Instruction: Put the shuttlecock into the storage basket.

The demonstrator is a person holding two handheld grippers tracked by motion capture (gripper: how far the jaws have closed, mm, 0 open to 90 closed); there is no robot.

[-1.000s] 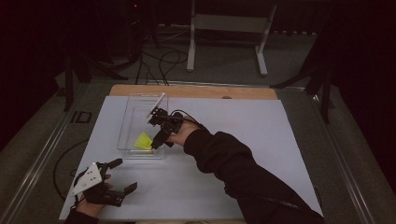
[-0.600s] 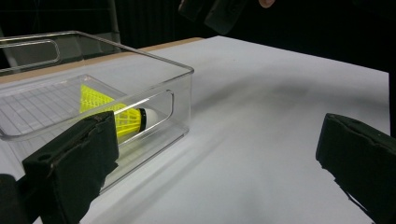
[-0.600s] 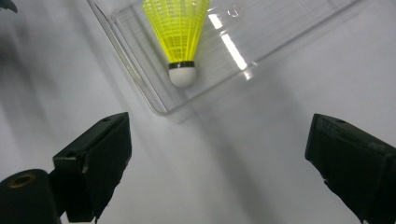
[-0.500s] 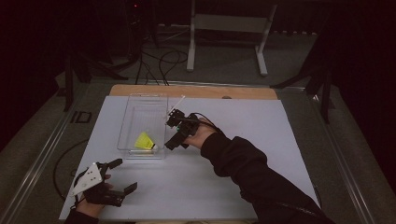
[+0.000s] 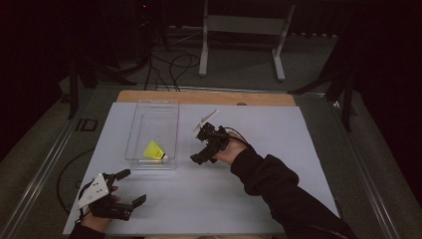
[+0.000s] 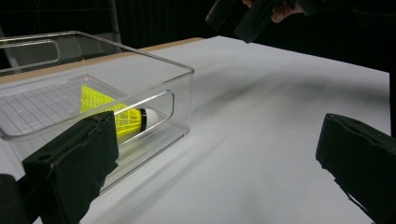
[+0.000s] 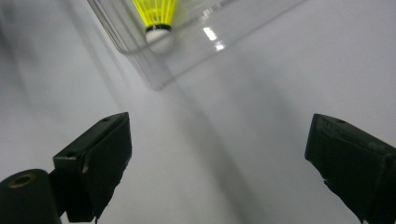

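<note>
A white table (image 5: 278, 149) takes up most of the high view, with a strip of wood (image 5: 209, 97) showing along its far edge. On the left half of the table stands a clear plastic box (image 5: 152, 112), long and shallow, with handle slots in its end walls. A yellow shuttlecock (image 5: 155, 151) lies on its side inside the box, near the end closest to the person, its white cork tip pointing toward the right wall.

The right gripper (image 5: 199, 157) hangs above the bare table just to the right of the box, held by a hand in a dark sleeve (image 5: 278, 184); its jaws stand wide apart with nothing between them. The left gripper (image 5: 130, 187) rests low at the near left corner of the table, well short of the box, its jaws also spread wide and empty.
</note>
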